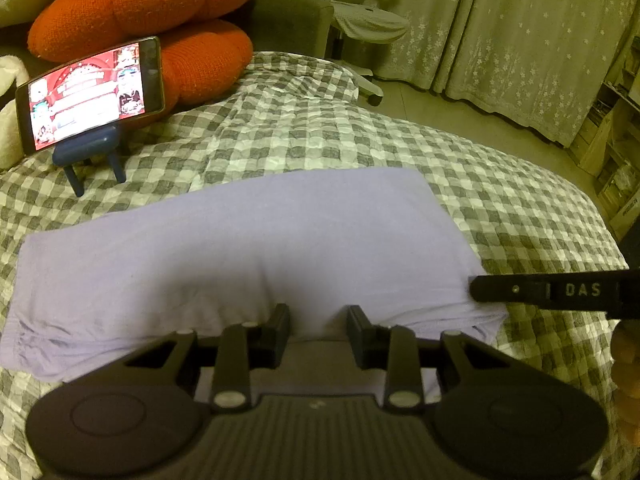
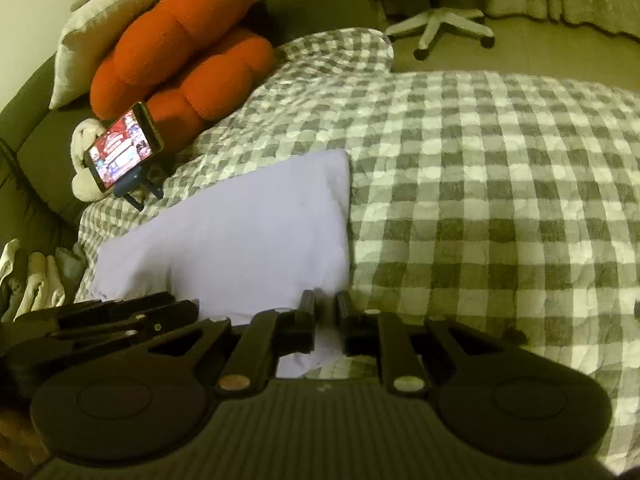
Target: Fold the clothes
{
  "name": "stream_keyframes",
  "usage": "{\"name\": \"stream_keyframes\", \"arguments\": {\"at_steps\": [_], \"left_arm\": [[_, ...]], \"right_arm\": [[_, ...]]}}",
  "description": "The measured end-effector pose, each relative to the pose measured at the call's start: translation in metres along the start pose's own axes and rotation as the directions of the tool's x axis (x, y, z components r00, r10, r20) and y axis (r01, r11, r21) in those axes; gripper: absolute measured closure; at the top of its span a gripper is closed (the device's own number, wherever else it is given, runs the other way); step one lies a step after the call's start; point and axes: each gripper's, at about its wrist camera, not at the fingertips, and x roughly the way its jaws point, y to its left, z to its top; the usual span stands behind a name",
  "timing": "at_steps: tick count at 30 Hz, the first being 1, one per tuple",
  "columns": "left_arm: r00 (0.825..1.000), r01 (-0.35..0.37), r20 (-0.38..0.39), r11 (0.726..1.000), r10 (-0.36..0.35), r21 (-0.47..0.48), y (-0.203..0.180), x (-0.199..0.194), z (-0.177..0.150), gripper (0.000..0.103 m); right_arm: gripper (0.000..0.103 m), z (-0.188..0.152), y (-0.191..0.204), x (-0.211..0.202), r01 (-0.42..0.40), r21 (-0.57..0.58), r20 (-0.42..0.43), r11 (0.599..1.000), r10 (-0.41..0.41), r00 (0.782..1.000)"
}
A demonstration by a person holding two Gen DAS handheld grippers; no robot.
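Note:
A lavender garment (image 1: 248, 240) lies folded into a wide rectangle on the checked blanket (image 1: 480, 200). My left gripper (image 1: 318, 320) sits at the middle of its near edge. The cloth bunches up between the jaws, and the gripper is shut on that fold. The right wrist view shows the same garment (image 2: 240, 232) with my right gripper (image 2: 326, 308) at its near right corner. Its jaws stand a narrow gap apart over the cloth's edge, and I cannot tell whether the pads press. One right finger (image 1: 540, 290) reaches in from the right onto that corner. The left gripper (image 2: 100, 320) shows at the left.
A phone (image 1: 90, 92) on a blue stand plays a video at the back left, in front of red cushions (image 1: 140, 0). An office chair (image 1: 360, 24), curtains (image 1: 520, 40) and shelves (image 1: 616, 140) stand beyond the bed. Light clothes (image 2: 36, 276) lie bunched at the left edge.

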Motion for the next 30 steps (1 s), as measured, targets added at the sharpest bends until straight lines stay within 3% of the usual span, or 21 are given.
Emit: {"name": "stream_keyframes", "arguments": {"at_steps": [7, 13, 30], "left_arm": [[1.000, -0.001, 0.001, 1.000, 0.001, 0.004, 0.000, 0.000, 0.000, 0.071], [1.000, -0.004, 0.002, 1.000, 0.004, 0.010, -0.001, 0.000, -0.001, 0.071], [1.000, 0.005, -0.004, 1.000, -0.005, 0.012, -0.002, 0.000, 0.000, 0.070]], "right_arm": [[0.086, 0.004, -0.003, 0.005, -0.002, 0.015, 0.021, 1.000, 0.001, 1.000], [0.080, 0.007, -0.003, 0.010, -0.008, 0.000, 0.031, 1.000, 0.008, 0.999], [0.076, 0.054, 0.004, 0.049, -0.016, -0.065, 0.070, 0.998, 0.021, 0.997]]}}
